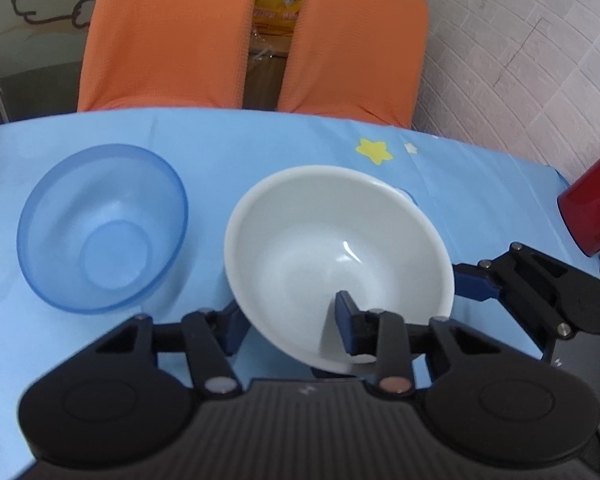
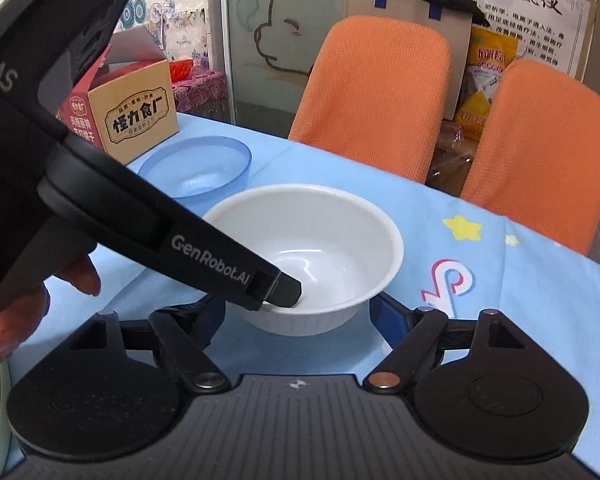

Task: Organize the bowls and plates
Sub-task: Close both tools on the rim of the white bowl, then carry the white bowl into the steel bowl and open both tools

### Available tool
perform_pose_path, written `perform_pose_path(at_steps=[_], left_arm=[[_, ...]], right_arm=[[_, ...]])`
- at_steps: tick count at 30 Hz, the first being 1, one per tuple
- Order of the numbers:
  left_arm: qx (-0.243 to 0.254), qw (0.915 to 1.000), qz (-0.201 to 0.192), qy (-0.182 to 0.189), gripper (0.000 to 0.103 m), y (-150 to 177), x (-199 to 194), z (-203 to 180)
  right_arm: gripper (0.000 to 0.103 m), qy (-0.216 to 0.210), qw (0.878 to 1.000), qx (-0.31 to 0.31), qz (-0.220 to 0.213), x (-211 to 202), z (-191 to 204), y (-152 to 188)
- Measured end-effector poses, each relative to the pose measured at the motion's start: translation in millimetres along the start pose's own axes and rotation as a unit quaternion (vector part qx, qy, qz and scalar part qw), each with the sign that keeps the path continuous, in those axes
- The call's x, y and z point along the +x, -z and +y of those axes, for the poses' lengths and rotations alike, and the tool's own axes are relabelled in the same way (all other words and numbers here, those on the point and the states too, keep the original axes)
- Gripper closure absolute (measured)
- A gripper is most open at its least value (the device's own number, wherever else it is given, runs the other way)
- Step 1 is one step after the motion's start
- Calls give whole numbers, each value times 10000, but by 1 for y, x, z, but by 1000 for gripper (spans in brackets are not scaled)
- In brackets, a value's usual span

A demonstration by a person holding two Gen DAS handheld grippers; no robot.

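A white bowl [image 1: 332, 248] sits on the blue tablecloth, also in the right wrist view [image 2: 320, 248]. My left gripper [image 1: 290, 324] straddles its near rim, one finger [image 1: 346, 316] inside, the other outside; the jaws are wide and do not look clamped. A translucent blue bowl [image 1: 104, 224] stands empty to the left, also seen behind the white bowl [image 2: 204, 168]. My right gripper [image 2: 300, 316] is open, its fingers either side of the white bowl's near wall without touching. It shows in the left wrist view [image 1: 480, 280] at the bowl's right.
Two orange chair backs [image 1: 180, 32] stand beyond the table's far edge. A red container [image 1: 596, 208] stands at the right edge. A printed cardboard box [image 2: 136, 116] stands behind the blue bowl. The tablecloth [image 2: 500, 280] carries star prints.
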State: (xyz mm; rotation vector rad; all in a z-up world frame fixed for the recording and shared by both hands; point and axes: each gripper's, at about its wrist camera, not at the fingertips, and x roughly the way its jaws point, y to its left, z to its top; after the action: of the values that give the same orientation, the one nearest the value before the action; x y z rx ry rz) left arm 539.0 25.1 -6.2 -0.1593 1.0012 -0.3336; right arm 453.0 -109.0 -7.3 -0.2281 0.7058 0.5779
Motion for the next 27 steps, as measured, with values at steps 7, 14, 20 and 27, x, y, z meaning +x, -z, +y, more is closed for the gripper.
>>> perform_pose_path(at_steps=[7,14,20,27], left_arm=[[305,9991,-276,-138,70,3,-23,-18],[740,9952,-632,-84,70,21,-69,-60],[1109,9917,-624,207,70,75,-98,-103],[1369,9888,-302,505,70,152,-111,-139]], right_arm=[[0,202,9993,-324,-43,-10,7,-7],[0,445,9973,-420,-417,-56,10,-6],[0,673,9944,-171,-792,-117,19,34],[0,859,9936,119,-718,-174,52,101]])
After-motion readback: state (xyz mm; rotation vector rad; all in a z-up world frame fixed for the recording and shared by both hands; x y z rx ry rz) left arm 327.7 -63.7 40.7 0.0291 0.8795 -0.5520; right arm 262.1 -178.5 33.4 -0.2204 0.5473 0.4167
